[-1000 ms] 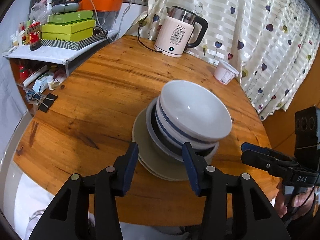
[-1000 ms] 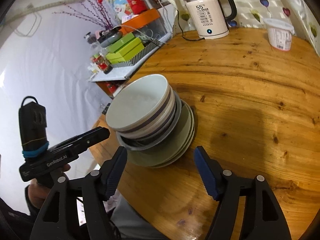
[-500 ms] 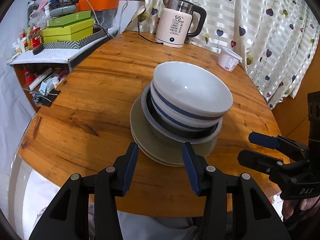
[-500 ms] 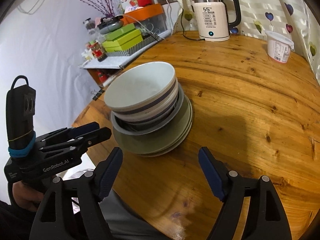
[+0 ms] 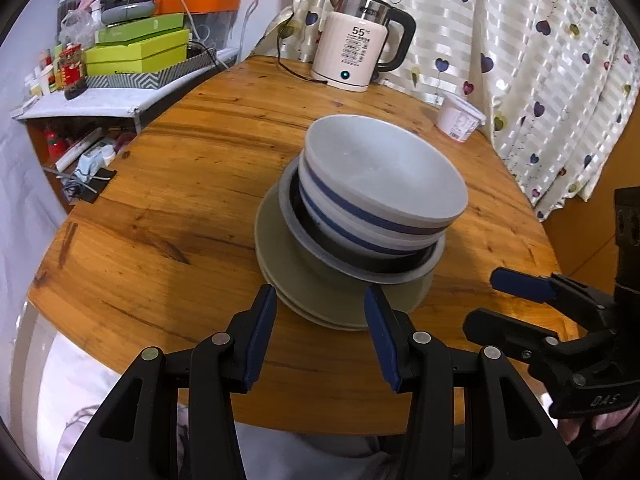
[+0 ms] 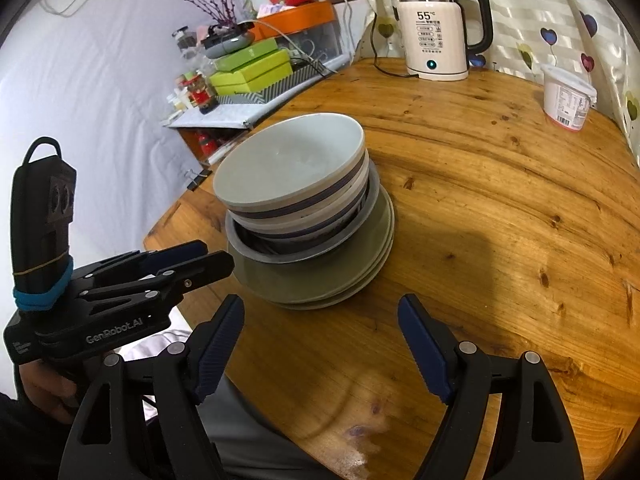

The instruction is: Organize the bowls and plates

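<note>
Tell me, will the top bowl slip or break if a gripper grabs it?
The top bowl looks glazed and smooth, so it is probably slippery. It seems ceramic, so likely breakable and fairly heavy. It sits tilted on the other bowls, so it may tip if pushed.

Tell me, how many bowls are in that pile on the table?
2 blue-striped bowls, at least: the top bowl nests in a lower bowl, above a dark dish and plates. More could be hidden inside.

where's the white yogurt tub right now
The yogurt tub stands alone at the far right edge of the wooden table, close to the heart-print curtain, to the right of the kettle and beyond the stack of bowls and plates.
</note>
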